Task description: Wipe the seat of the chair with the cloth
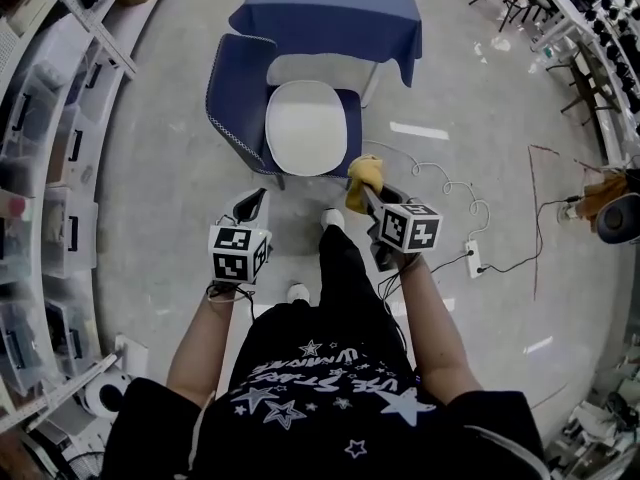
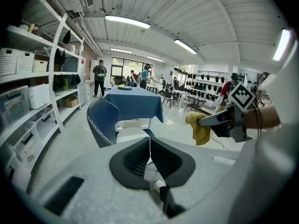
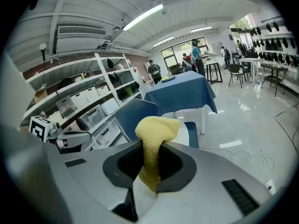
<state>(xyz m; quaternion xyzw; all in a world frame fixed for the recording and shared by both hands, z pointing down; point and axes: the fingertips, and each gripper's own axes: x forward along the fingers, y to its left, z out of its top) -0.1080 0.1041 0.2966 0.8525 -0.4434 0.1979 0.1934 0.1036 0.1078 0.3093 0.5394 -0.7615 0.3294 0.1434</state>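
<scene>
A blue chair (image 1: 236, 93) with a white seat (image 1: 304, 127) stands on the floor in front of me, next to a table with a blue cloth cover (image 1: 330, 8). My right gripper (image 1: 366, 190) is shut on a yellow cloth (image 1: 364, 180), held in the air just right of the seat's near edge. The cloth (image 3: 154, 139) bunches up between the jaws in the right gripper view, with the chair (image 3: 140, 118) behind it. My left gripper (image 1: 252, 204) hangs to the left, below the seat, jaws closed together on nothing. The left gripper view shows the chair (image 2: 105, 122) and the cloth (image 2: 200, 127).
Shelving with storage bins (image 1: 45, 168) runs along the left. A power strip (image 1: 473, 258) and cables (image 1: 450, 183) lie on the floor at right. Chairs and tables (image 1: 570, 38) stand at far right. People (image 2: 99, 78) stand far off by the windows.
</scene>
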